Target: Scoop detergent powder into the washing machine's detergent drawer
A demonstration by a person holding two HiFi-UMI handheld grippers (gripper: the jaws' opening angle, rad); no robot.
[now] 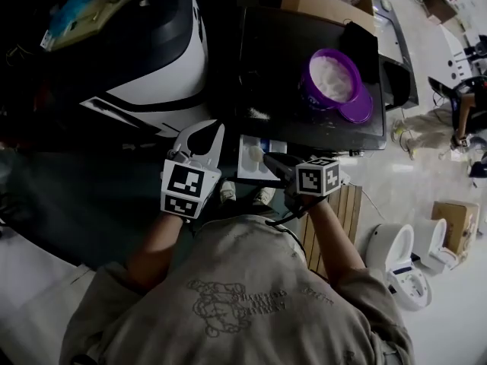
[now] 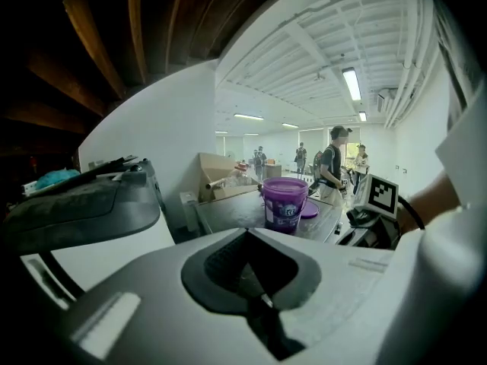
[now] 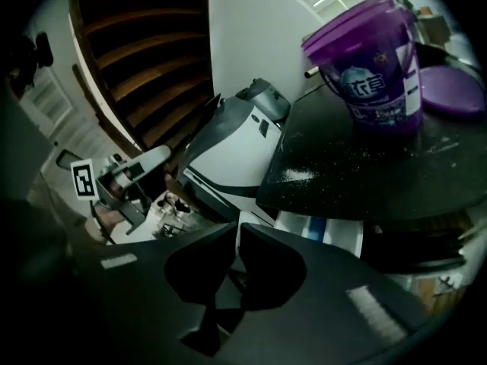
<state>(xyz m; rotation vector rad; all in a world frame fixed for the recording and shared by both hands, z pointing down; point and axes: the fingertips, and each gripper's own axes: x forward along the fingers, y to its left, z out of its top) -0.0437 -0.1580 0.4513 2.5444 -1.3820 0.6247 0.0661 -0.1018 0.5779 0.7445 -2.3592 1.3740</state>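
A purple tub of white detergent powder stands open on the washing machine's dark top, its purple lid lying beside it. The tub looms upper right in the right gripper view, with spilled powder on the top. The white and blue detergent drawer is pulled out below the top's front edge. My dark right gripper is shut and empty, tips just over the drawer. My white left gripper is shut with nothing in it, left of the drawer. From the left gripper the tub is ahead.
A white and black machine stands left of the washer. A cardboard box sits behind the tub. On the floor to the right are a wooden pallet, white fixtures and a box. People stand far off.
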